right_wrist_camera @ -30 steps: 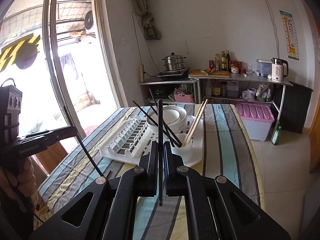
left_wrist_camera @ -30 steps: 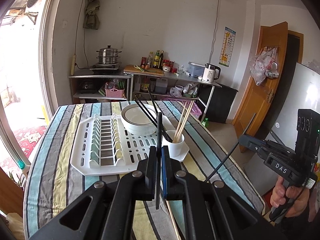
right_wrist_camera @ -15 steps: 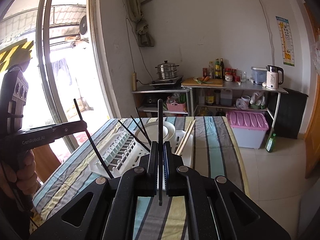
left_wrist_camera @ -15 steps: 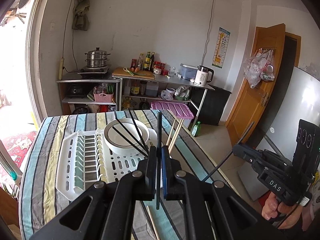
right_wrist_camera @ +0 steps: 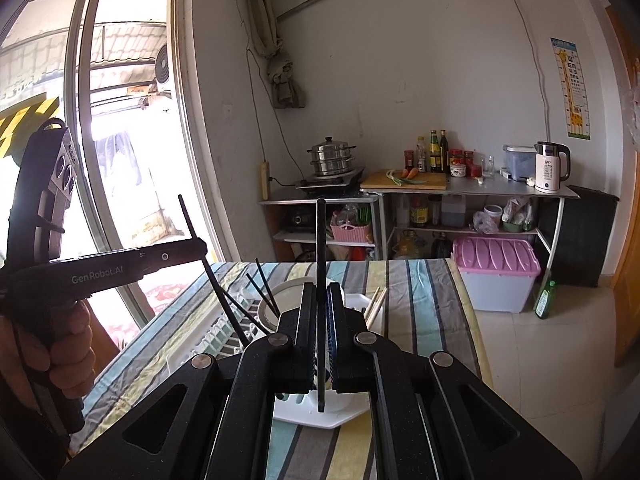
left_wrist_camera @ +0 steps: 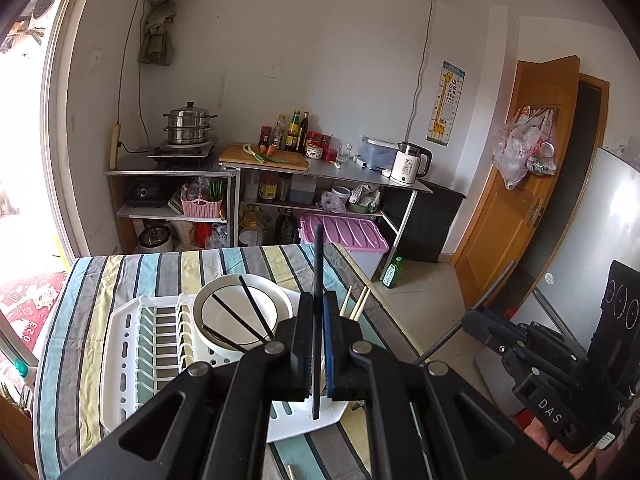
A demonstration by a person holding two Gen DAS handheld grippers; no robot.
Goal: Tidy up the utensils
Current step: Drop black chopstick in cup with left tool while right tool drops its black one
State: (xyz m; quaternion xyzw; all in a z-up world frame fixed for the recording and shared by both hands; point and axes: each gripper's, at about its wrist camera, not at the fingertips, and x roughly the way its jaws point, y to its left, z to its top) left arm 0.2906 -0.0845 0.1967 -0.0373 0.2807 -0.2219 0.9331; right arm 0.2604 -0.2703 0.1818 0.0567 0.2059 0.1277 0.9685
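Note:
My left gripper (left_wrist_camera: 318, 300) is shut on a black chopstick (left_wrist_camera: 318, 264) that stands upright between its jaws. My right gripper (right_wrist_camera: 321, 292) is shut on another black chopstick (right_wrist_camera: 321, 240), also upright. Both are held above the striped table (left_wrist_camera: 120, 276). A white dish rack (left_wrist_camera: 120, 344) holds a white bowl (left_wrist_camera: 224, 312), with black chopsticks (left_wrist_camera: 252, 308) slanting across it. Wooden chopsticks (left_wrist_camera: 356, 304) stick up behind my left jaws; their holder is hidden. The right gripper shows in the left wrist view (left_wrist_camera: 476, 320), and the left gripper in the right wrist view (right_wrist_camera: 196, 246).
A wooden chopstick tip (left_wrist_camera: 291, 472) lies on the table near me. Beyond the table stand a metal shelf (left_wrist_camera: 320, 176) with a steamer pot (left_wrist_camera: 188, 122) and kettle (left_wrist_camera: 410, 162), a pink-lidded box (left_wrist_camera: 344, 232) and a green bottle (left_wrist_camera: 390, 272) on the floor.
Both grippers have risen and pulled back from the rack, each keeping its black chopstick. The table and rack now sit lower and smaller in both views.

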